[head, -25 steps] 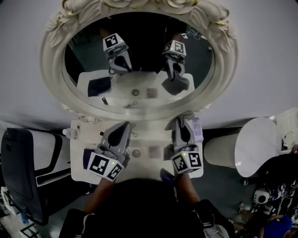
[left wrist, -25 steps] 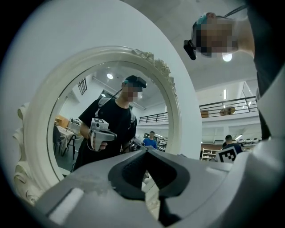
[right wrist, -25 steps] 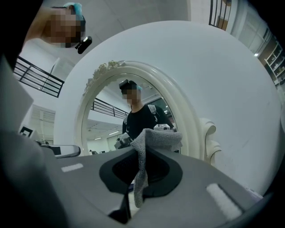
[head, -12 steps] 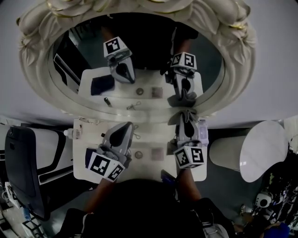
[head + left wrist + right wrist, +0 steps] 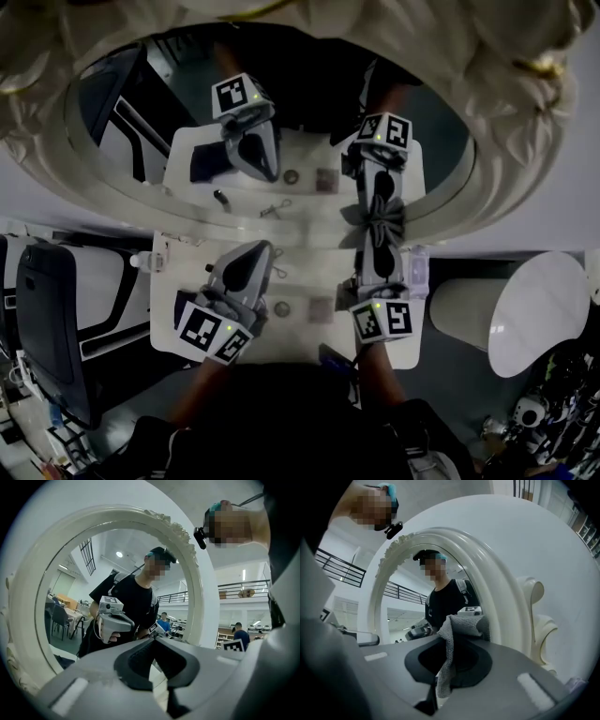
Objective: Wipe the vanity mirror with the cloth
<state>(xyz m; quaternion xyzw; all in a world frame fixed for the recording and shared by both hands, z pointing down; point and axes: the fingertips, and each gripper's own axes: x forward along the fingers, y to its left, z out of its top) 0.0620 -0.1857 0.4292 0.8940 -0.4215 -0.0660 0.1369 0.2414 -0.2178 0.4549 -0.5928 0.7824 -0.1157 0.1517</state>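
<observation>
An oval vanity mirror in a thick, cream, glossy frame (image 5: 530,122) carved with scrolls fills the head view from 9 to 3 o'clock. Below it a white, smooth vanity table (image 5: 300,281) runs across the centre.

The right gripper (image 5: 378,251), grey matte plastic with a marker cube at its rear, points to 12 o'clock. Its jaws are clamped on a grey waffle-knit cloth (image 5: 377,232). The bunched cloth meets its own reflection at the glass's lower edge, at about 5 o'clock on the oval. In the right gripper view the cloth (image 5: 461,626) drapes limply down from the right gripper (image 5: 457,635), with the rounded frame (image 5: 497,597) just behind it.

The left gripper (image 5: 260,249), of the same grey plastic, sits at 7 o'clock, short of the glass. In the left gripper view the jaws of the left gripper (image 5: 153,640) are pressed together with nothing between them, and the frame (image 5: 202,597) curves behind.

On the table between the grippers lie a small round object (image 5: 281,307) and a small square object (image 5: 322,308). A dark flat item (image 5: 182,302) is partly hidden by the left gripper. A white rounded seat (image 5: 534,309) stands at 4 o'clock and a black chair (image 5: 47,319) at 8 o'clock.
</observation>
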